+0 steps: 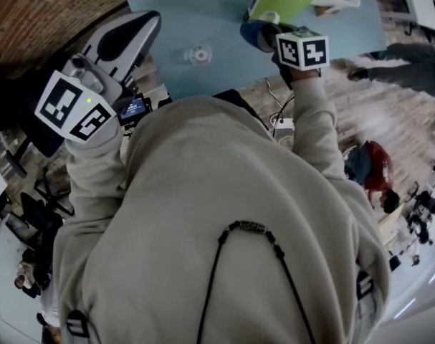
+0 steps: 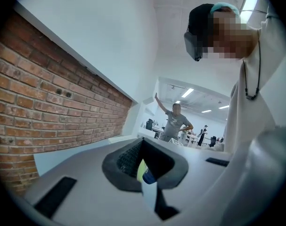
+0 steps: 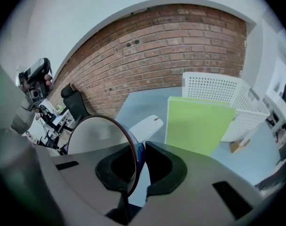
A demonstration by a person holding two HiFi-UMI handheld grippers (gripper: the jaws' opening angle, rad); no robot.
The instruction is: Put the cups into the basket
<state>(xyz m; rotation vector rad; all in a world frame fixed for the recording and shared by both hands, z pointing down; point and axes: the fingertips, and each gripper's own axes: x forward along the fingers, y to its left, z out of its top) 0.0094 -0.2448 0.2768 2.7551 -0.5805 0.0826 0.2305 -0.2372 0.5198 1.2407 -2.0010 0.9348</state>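
Table [image 1: 210,13] edge at chest; right tool [image 3: 142,160] pinches cup [image 3: 98,135].

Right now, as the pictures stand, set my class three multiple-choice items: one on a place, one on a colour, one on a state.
1. Where is the green board?
A. Flat on the floor
B. Inside the cup
C. On the table by the white basket

2. What colour is the outside of the cup?
A. Blue
B. Red
C. Yellow

3. How is the right tool?
A. Wide open and empty
B. Shut on the cup's rim
C. Shut on the green board

Answers:
1. C, the right gripper view shows the board upright just in front of the basket.
2. A, the cup's outer wall shows blue beside the jaw.
3. B, the cup's rim runs between the closed jaws.
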